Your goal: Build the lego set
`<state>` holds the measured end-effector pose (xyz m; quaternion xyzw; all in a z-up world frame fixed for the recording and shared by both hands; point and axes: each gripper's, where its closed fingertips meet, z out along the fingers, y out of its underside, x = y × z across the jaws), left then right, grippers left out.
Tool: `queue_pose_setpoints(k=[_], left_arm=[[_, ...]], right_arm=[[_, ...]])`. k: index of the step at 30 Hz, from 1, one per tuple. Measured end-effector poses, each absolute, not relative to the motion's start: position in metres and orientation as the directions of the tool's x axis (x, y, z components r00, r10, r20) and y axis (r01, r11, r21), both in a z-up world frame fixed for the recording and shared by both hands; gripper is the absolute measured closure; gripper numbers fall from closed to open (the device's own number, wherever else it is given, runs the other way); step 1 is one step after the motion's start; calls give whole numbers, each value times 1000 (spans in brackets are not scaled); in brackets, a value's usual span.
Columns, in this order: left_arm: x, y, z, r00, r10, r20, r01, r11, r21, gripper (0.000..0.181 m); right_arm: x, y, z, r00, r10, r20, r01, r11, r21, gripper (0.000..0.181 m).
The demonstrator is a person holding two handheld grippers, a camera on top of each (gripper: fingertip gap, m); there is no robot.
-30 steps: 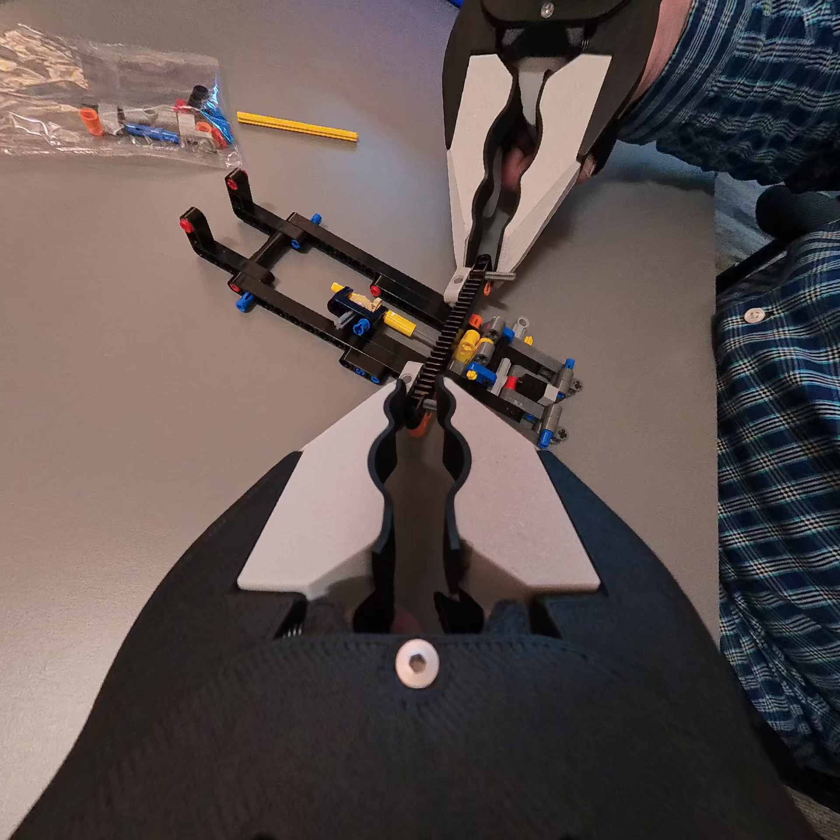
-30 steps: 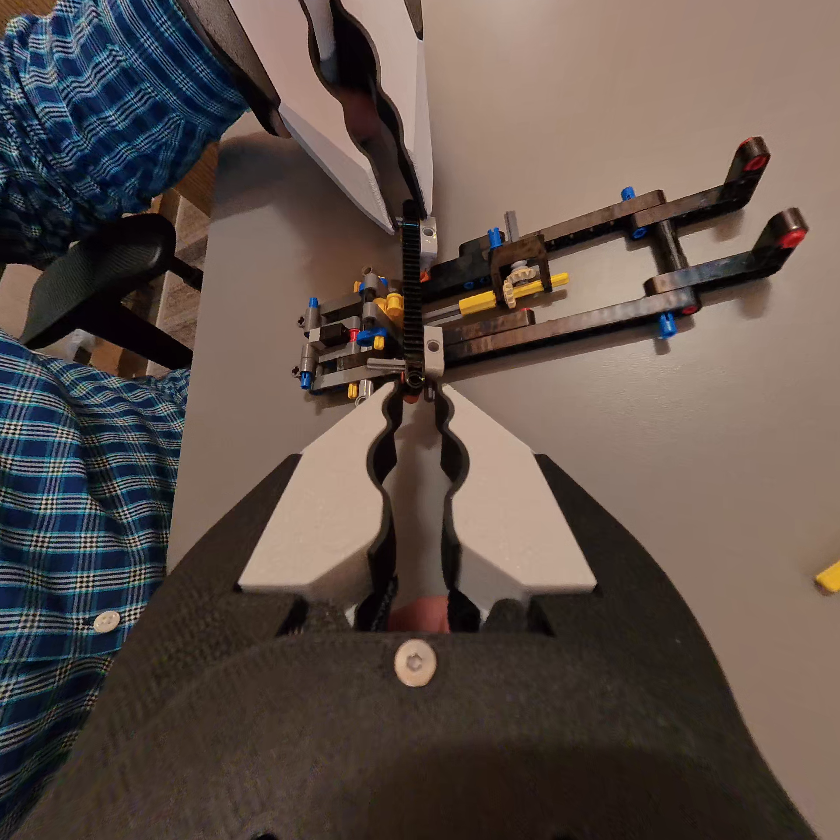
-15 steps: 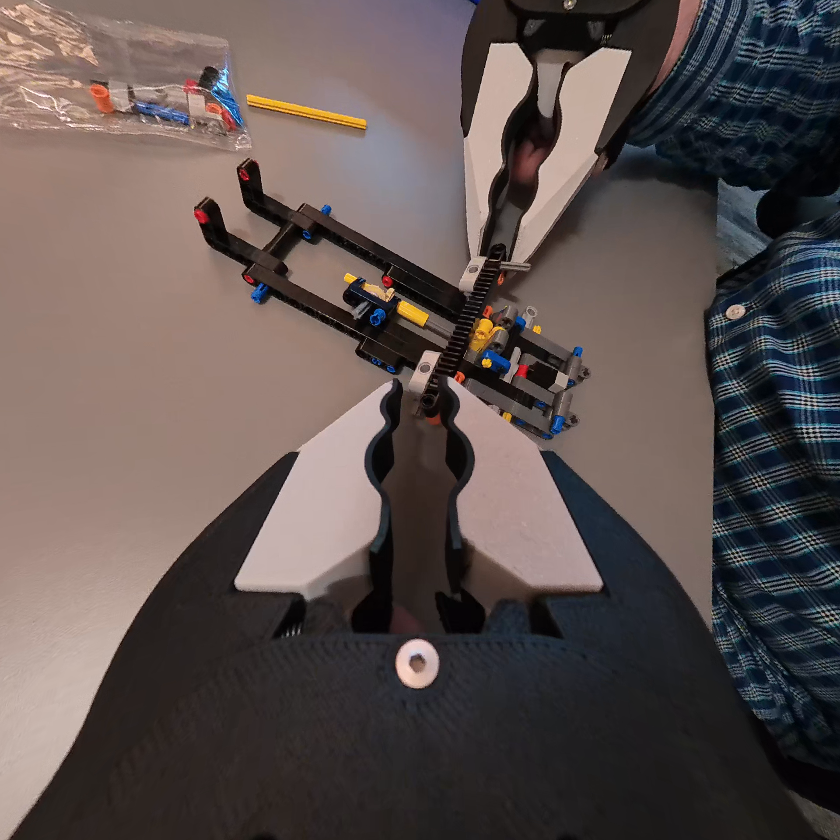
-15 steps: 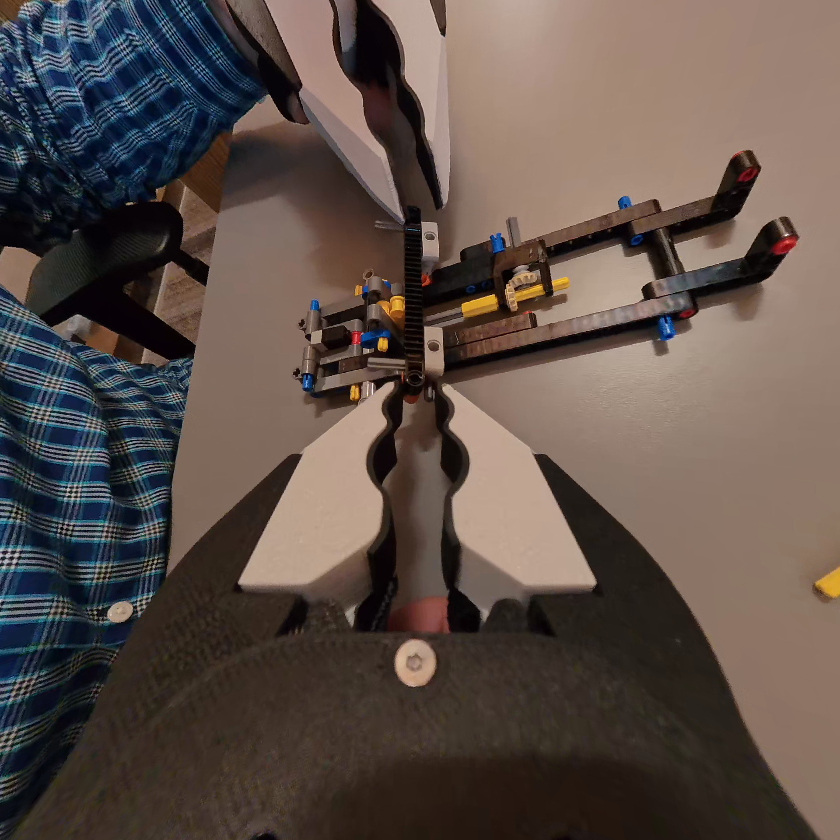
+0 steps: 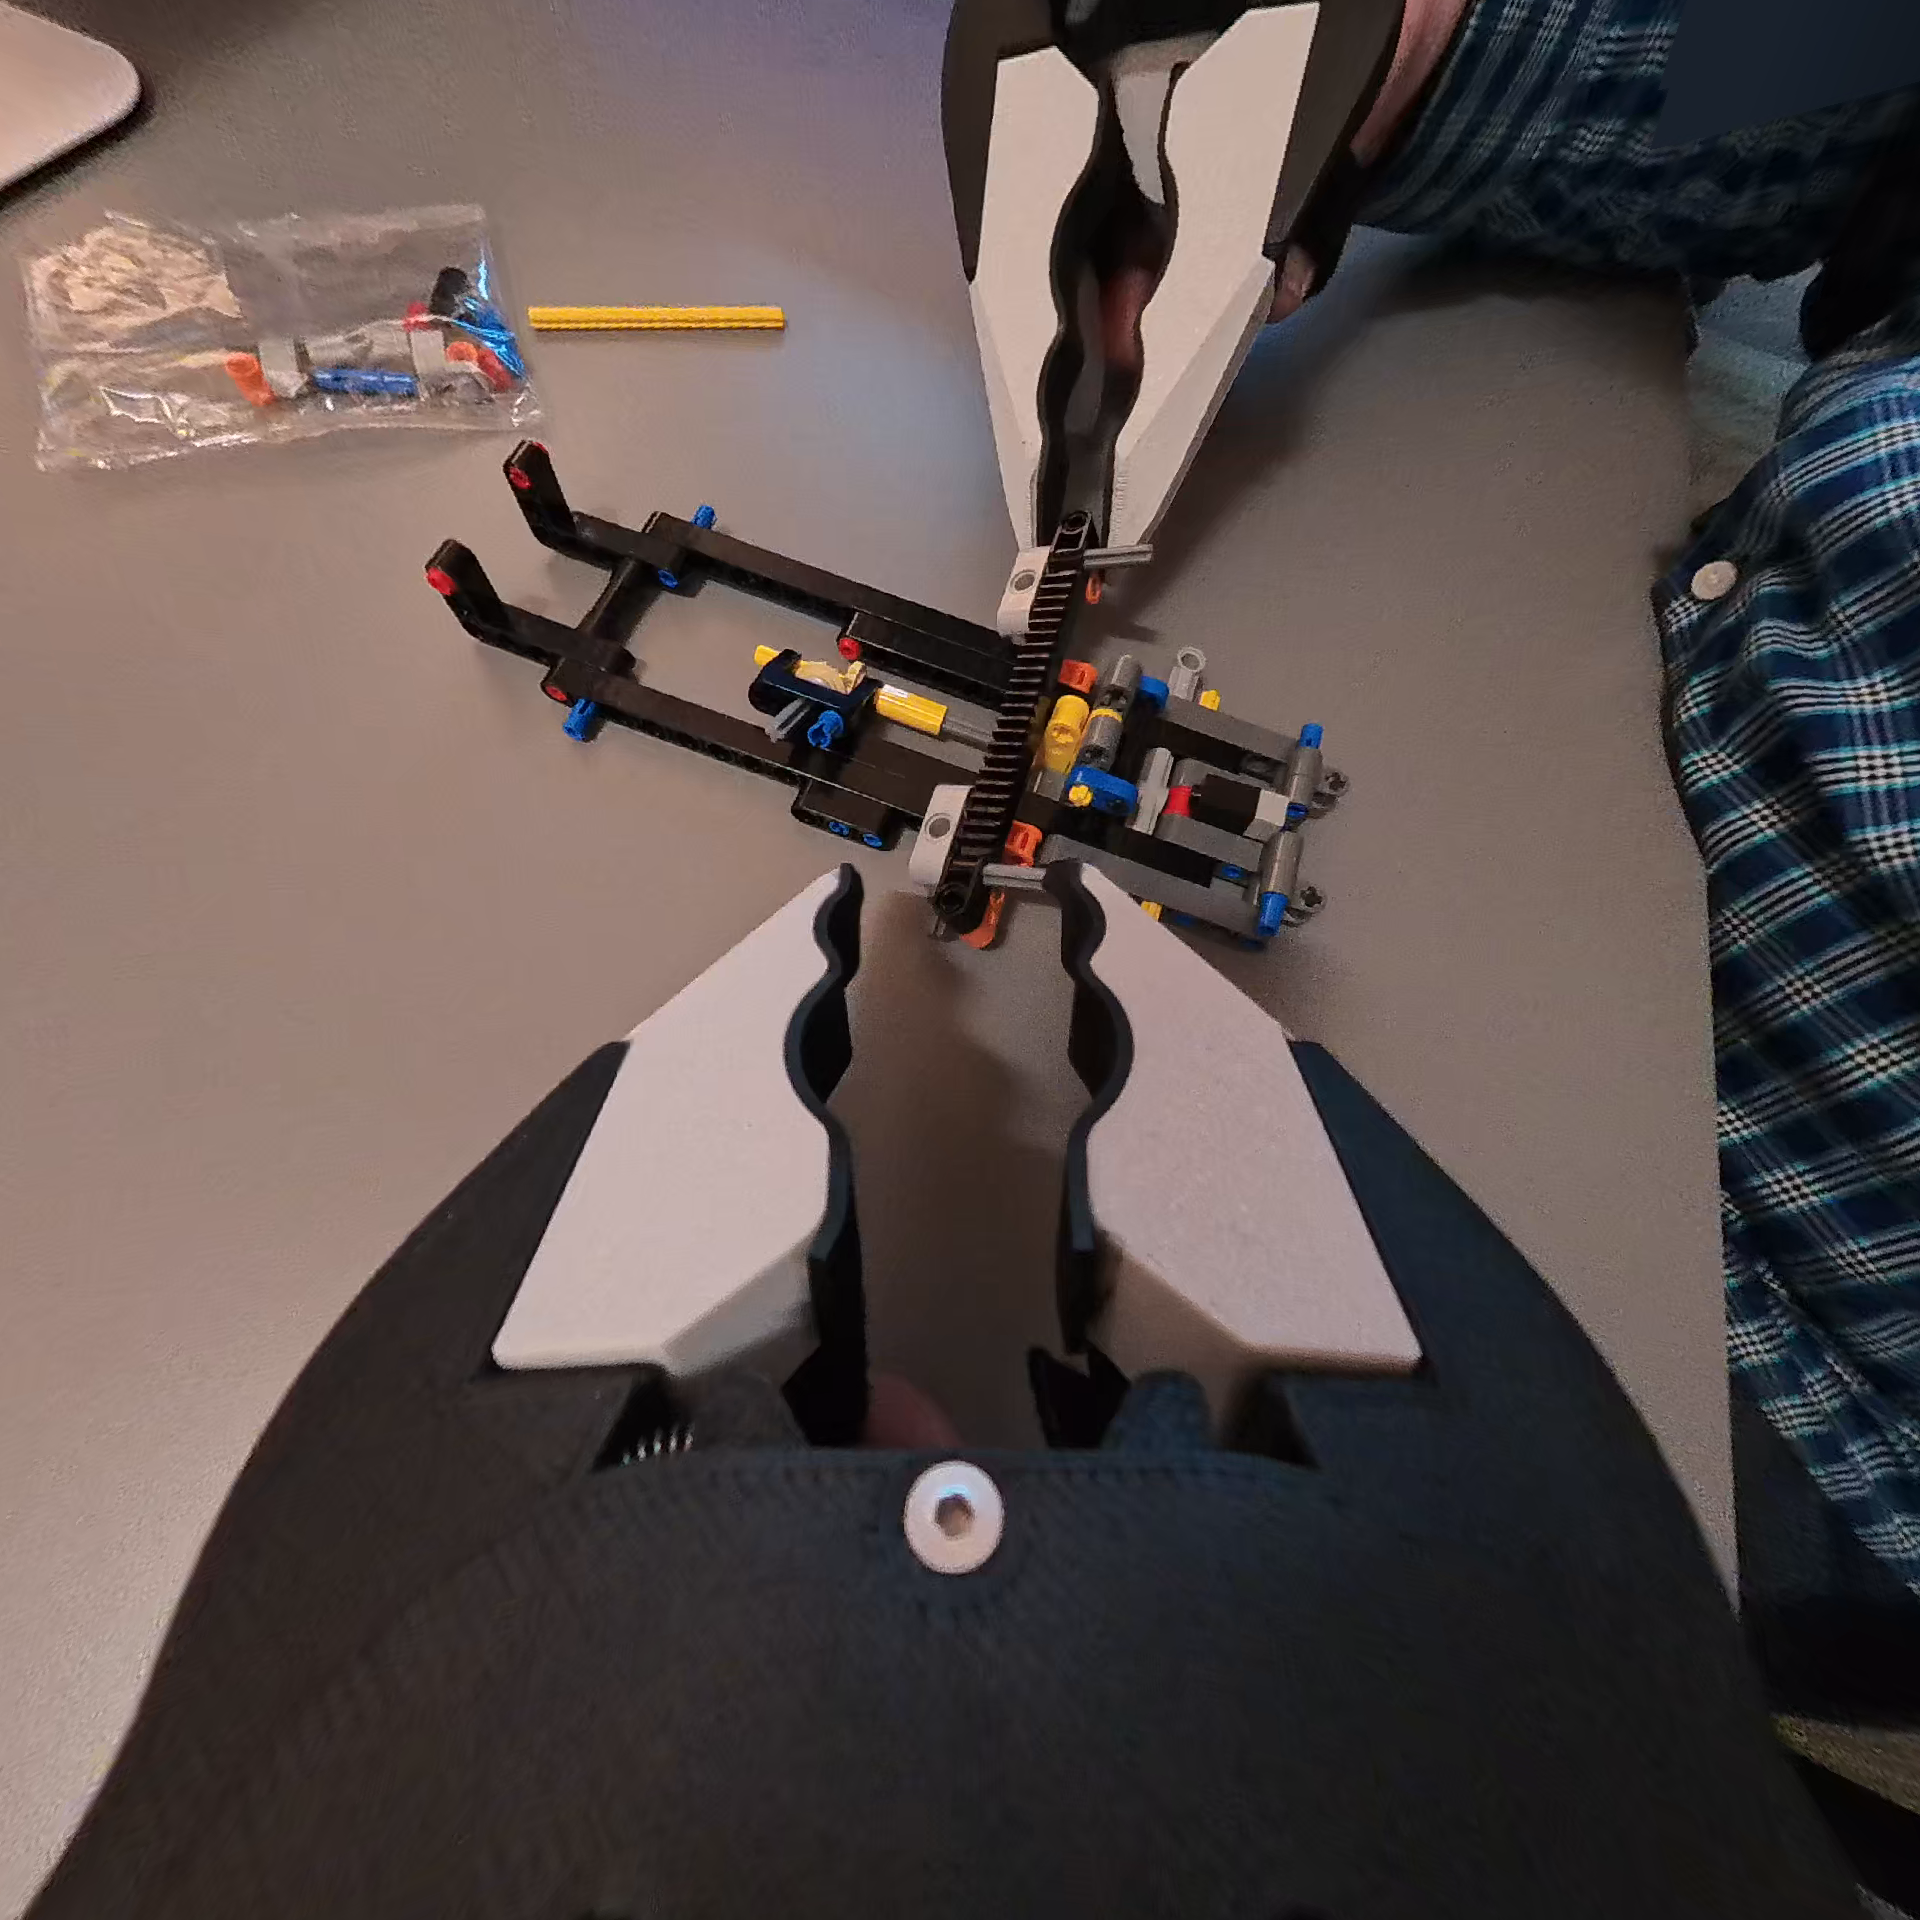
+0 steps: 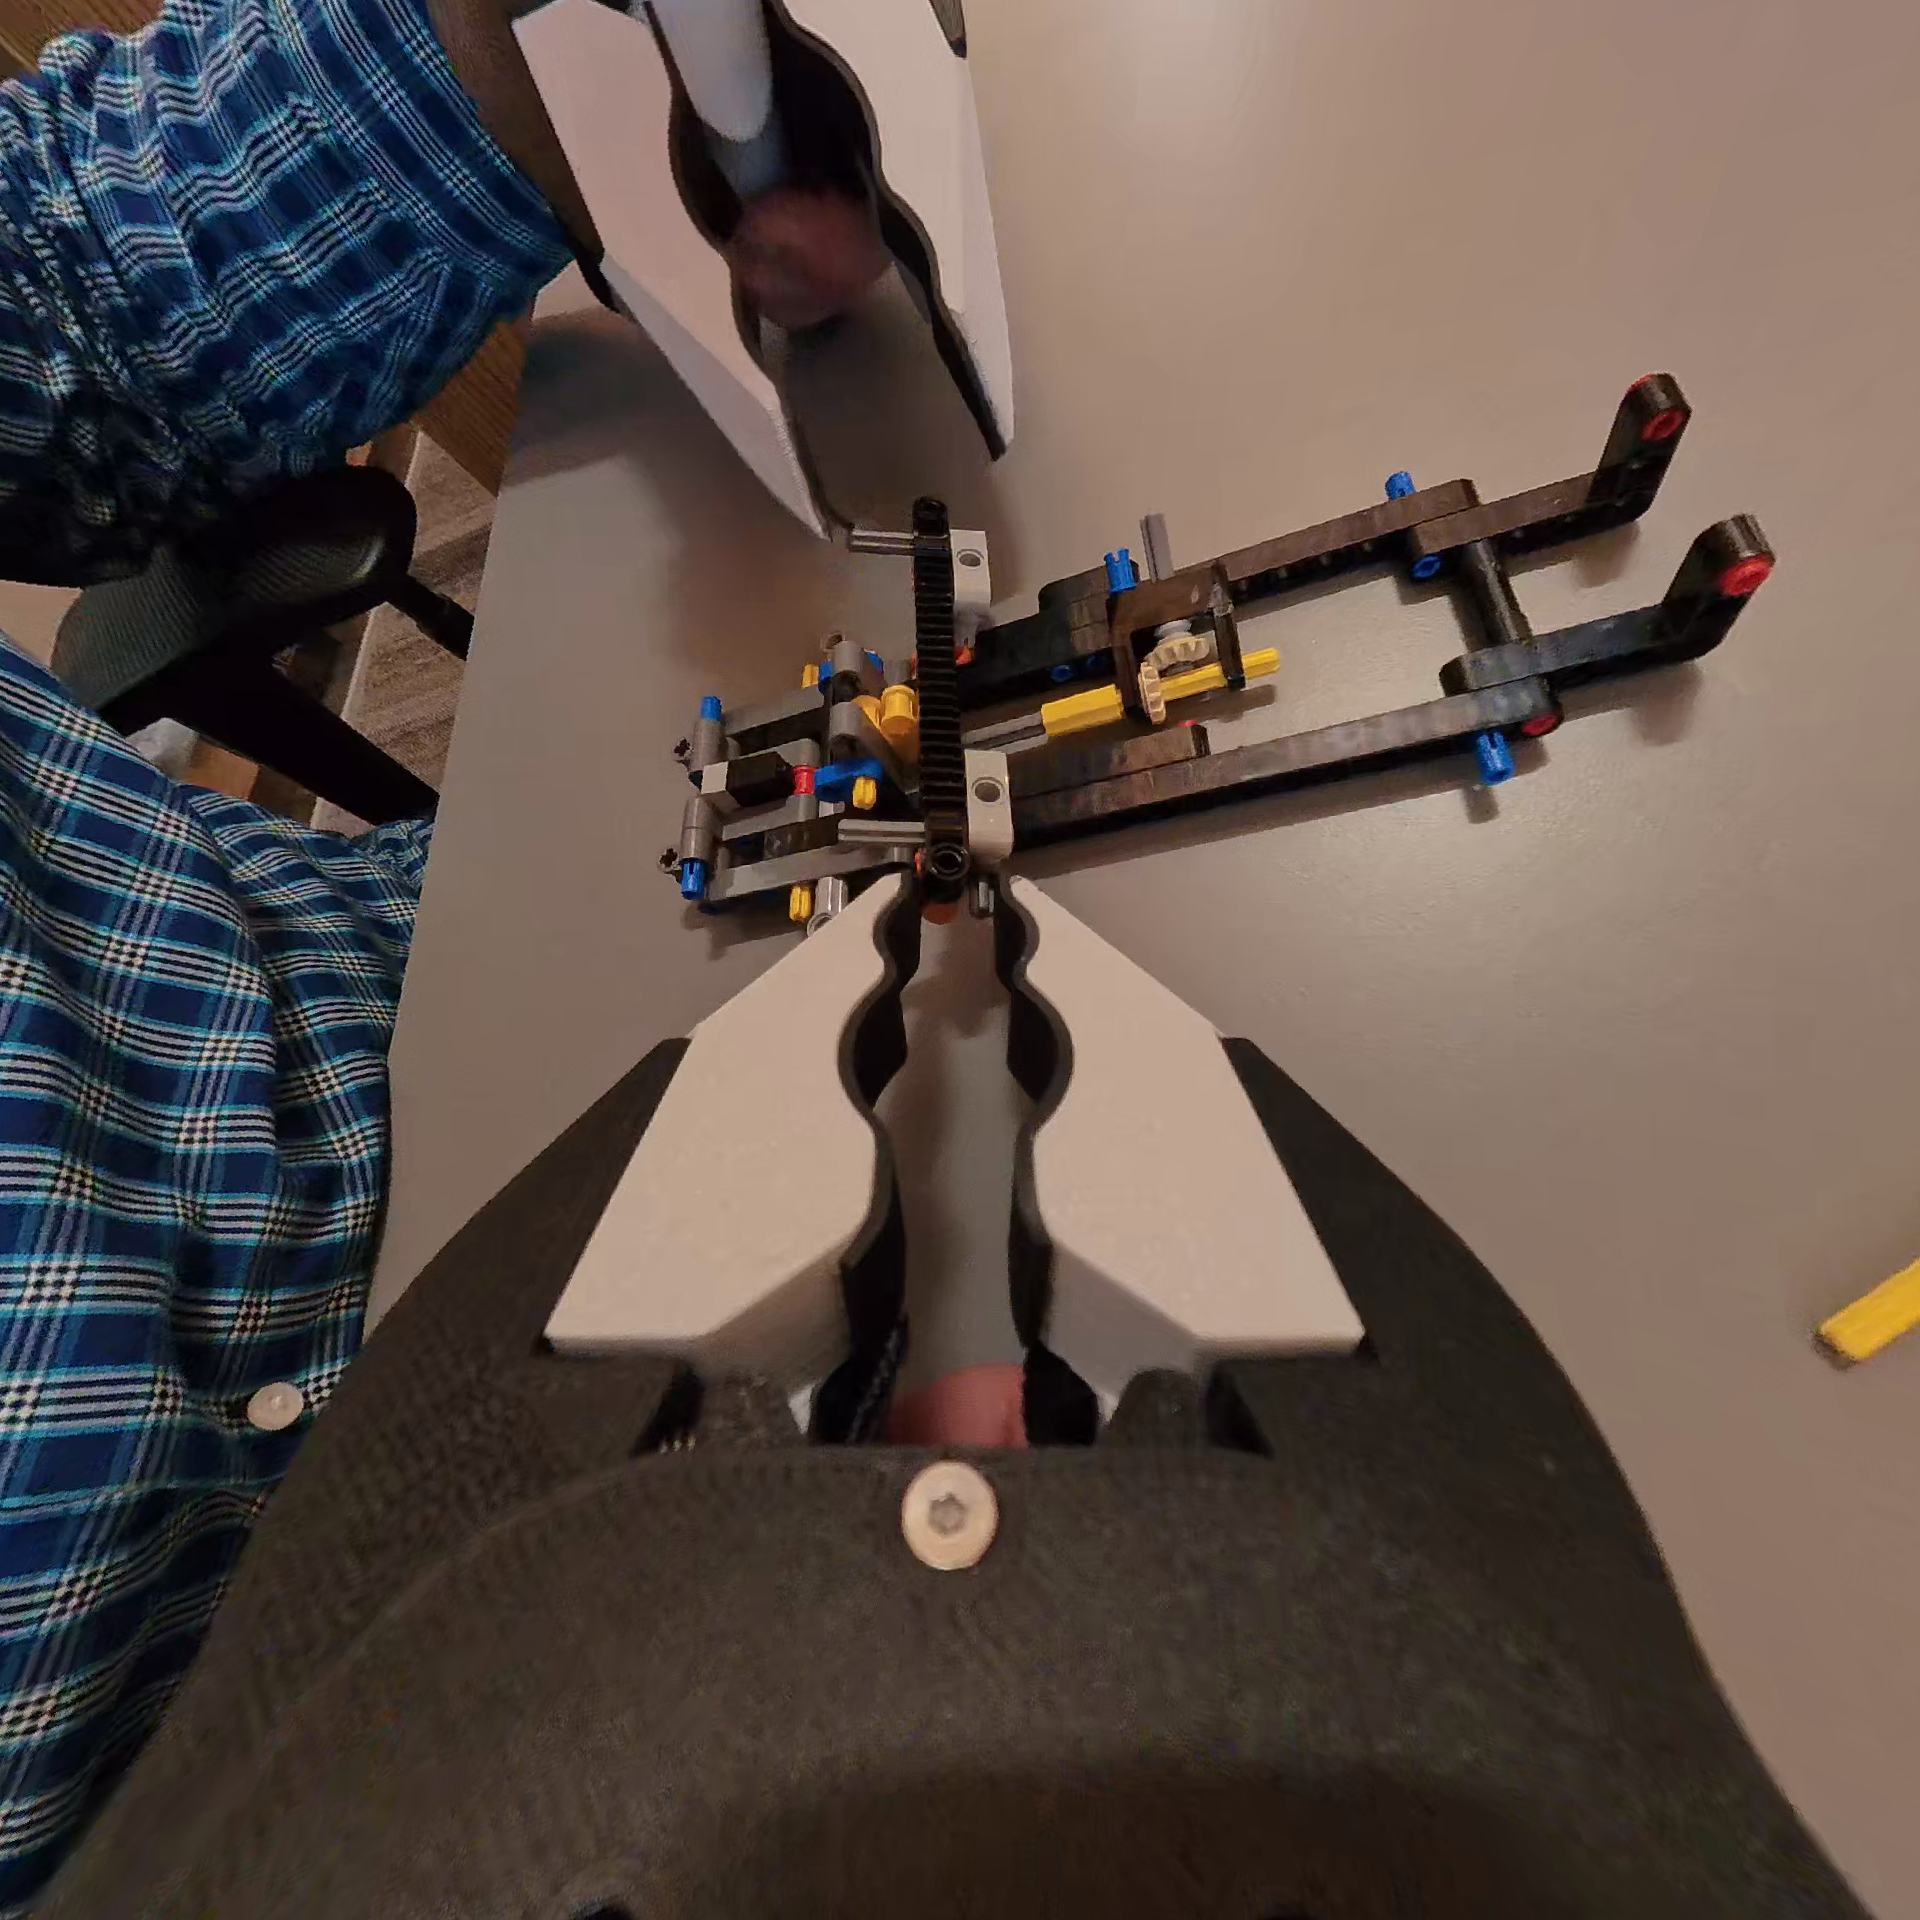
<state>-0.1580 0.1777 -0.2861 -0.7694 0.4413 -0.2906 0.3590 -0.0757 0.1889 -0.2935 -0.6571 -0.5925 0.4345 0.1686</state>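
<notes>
Grey desk (image 5: 312,1039): Lego chassis (image 5: 790,675) flat, black gear rack (image 5: 1023,717) crosswise. Right gripper (image 6: 951,894) fingers pinch rack's near end; left gripper (image 5: 961,904), spread (nothing held), faces its opposite end.

Black gripper (image 5: 961,894) shells, white wavy-edged fingers (image 5: 717,1122), silver screw (image 5: 953,1516) (hex), blue plaid sleeve (image 6: 208,249)

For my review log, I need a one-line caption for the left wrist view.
Open left gripper faces the near end of the black gear rack laid across the lego chassis, right gripper at the rack's far end.
</notes>
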Motion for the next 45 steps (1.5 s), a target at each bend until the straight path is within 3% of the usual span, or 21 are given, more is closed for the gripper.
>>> queue_pose_setpoints(k=[5, 9, 18, 32, 36, 40, 45], left_arm=[[-154, 172, -278, 406, -908, 105, -471, -306, -828, 140], [-155, 174, -288, 407, -913, -41, -573, -220, -790, 139], [-150, 179, -294, 387, -863, -326, -706, -49, -707, 166], [-153, 190, -285, 427, -809, -404, -710, -23, -704, 177], [-154, 194, -270, 495, -810, -313, -612, -69, -788, 177], [-150, 198, -238, 555, -828, -81, -336, -135, -932, 178], [-143, 205, -210, 523, -847, 100, -96, -175, -980, 180]], right_arm=[[-75, 189, -293, -80, 923, -377, 632, -246, -735, 170], [-76, 189, -293, -79, 918, -389, 634, -254, -730, 170], [-77, 189, -293, -79, 909, -409, 635, -270, -724, 170], [-77, 198, -282, -73, 922, -381, 569, -275, -775, 158], [-78, 204, -265, -82, 942, -326, 489, -247, -836, 149], [-83, 214, -240, -81, 960, -269, 374, -221, -900, 147], [-98, 225, -209, -68, 956, -284, 231, -262, -937, 145]])
